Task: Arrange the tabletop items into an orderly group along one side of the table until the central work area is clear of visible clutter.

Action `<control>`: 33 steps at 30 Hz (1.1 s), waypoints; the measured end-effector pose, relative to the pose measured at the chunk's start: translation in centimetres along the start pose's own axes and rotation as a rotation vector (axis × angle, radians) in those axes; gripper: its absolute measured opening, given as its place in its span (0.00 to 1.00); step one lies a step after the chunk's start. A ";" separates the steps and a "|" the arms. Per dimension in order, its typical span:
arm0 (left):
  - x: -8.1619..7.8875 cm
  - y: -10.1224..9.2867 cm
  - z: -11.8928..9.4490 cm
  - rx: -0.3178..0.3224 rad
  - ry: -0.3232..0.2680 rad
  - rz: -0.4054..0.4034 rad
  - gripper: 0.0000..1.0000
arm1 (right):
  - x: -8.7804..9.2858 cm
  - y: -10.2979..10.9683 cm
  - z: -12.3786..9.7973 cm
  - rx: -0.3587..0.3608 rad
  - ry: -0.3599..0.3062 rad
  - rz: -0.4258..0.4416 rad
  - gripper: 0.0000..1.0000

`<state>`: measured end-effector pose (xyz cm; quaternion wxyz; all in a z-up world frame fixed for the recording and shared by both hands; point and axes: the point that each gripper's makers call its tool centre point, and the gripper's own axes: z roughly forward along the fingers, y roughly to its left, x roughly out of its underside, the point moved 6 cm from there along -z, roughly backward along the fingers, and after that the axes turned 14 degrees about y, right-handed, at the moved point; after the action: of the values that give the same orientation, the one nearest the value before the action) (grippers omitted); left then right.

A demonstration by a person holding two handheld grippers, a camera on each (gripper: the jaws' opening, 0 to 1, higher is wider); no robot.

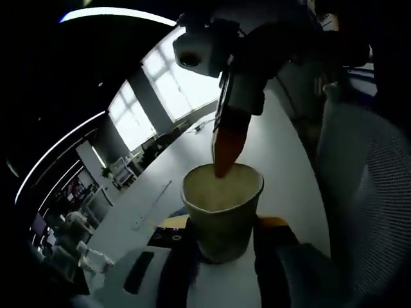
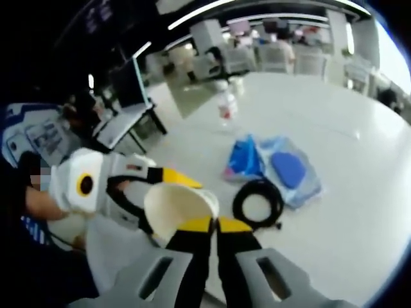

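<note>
A pale paper cup (image 1: pixel 221 208) stands between the dark jaws of my left gripper (image 1: pixel 221 253), which is shut on its lower body. From above, my right gripper (image 1: pixel 225 151) reaches down with its orange tips pressed together at the cup's far rim. In the right gripper view the same cup (image 2: pixel 176 208) faces me with its mouth open, held by the white and yellow left gripper (image 2: pixel 144 192). My right gripper (image 2: pixel 215 224) has its yellow tips closed at the cup's rim.
On the white table (image 2: pixel 334 115) lie a blue cloth and bag (image 2: pixel 273 163), a black cable coil (image 2: pixel 258 202) and a small bottle (image 2: pixel 226 106). A flat black item (image 1: pixel 138 273) lies by the left gripper. A mesh chair (image 1: pixel 366 192) stands alongside.
</note>
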<state>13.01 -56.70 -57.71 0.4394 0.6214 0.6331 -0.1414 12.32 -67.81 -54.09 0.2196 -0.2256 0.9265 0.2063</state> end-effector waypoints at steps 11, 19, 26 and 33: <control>0.3 0.4 -0.3 0.065 -0.069 -0.217 0.34 | -0.4 0.3 -0.5 -0.053 -0.115 -0.013 0.02; 0.1 0.1 -0.2 0.102 -0.094 -0.276 0.34 | -0.7 0.7 -0.6 -0.079 -0.187 -0.024 0.08; 0.3 0.1 0.0 0.105 -0.090 -0.307 0.34 | -0.8 0.6 -0.8 -0.056 -0.262 -0.066 0.30; 0.4 0.2 0.1 0.097 -0.078 -0.325 0.34 | -0.7 0.0 -0.9 -0.029 -0.297 -0.069 0.53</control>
<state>13.28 -56.46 -58.03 0.4044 0.5256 0.7000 -0.2650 12.58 -68.05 -53.03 0.3578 -0.2274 0.8725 0.2429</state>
